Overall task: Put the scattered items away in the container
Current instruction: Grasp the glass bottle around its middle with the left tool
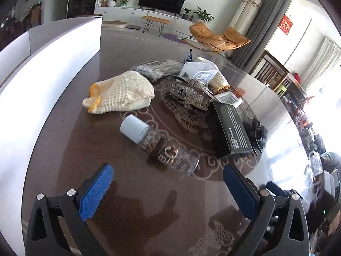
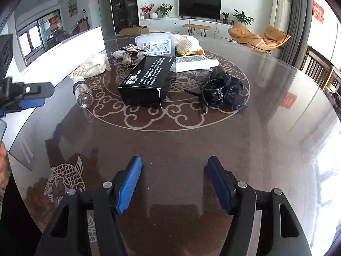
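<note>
table (image 2: 191, 149): dark brown, pale scroll ring and fish motif
box (image 2: 147, 79): black, white lettering
bottle (image 1: 158, 145): clear, pale blue-grey cap
cloth (image 1: 123, 92): cream waffle weave, yellow trim
hair clip (image 2: 221, 93): black
pads (image 2: 130, 184): blue, textured
container (image 1: 42, 68): white

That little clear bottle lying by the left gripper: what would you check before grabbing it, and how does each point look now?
1. Left gripper open wide enough: ok.
2. Bottle in front of the fingers, between them: ok.
3. Nothing touching the bottle: ok; the cream knit cloth and the black odor removing bar box lie apart from it.
4. Bottle steady: not ok; it lies on its side on the glossy table and might roll.
5. White container close at the left: ok.
6. Room inside the container: cannot tell.
</note>
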Available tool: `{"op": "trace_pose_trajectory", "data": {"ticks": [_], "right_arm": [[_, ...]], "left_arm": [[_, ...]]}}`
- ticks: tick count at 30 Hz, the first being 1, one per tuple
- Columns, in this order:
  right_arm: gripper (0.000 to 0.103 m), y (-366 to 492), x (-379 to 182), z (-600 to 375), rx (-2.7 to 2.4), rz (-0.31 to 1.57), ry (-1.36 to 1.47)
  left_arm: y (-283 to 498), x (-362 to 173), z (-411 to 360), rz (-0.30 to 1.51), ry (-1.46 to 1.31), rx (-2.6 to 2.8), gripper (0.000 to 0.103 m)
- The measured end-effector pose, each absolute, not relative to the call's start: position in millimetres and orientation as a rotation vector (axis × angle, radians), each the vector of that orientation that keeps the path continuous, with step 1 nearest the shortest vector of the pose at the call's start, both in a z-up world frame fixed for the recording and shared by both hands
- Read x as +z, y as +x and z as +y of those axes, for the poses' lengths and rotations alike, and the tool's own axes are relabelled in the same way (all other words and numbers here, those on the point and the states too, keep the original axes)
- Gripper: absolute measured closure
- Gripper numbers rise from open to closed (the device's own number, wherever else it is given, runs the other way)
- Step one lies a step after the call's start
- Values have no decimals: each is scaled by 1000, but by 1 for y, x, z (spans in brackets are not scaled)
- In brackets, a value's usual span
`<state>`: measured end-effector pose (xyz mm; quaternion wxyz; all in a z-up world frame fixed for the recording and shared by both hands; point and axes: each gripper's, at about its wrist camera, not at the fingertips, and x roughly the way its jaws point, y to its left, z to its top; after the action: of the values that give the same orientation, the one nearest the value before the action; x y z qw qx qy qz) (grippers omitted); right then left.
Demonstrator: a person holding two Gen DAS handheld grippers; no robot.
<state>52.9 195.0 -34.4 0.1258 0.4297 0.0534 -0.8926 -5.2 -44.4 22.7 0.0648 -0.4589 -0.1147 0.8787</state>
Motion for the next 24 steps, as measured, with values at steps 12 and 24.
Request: {"op": "trace_pose_trajectory", "data": {"ticks": [12,24], "right_arm": [[37,59,-33,196,-2603,138,1240],[37,59,-33,197,-2606,132,1238]], "left_arm": [[-53,-20,-24,-99,-1653,2798,0],[-30,-16,-38,-12,-1491,2781,27]]}}
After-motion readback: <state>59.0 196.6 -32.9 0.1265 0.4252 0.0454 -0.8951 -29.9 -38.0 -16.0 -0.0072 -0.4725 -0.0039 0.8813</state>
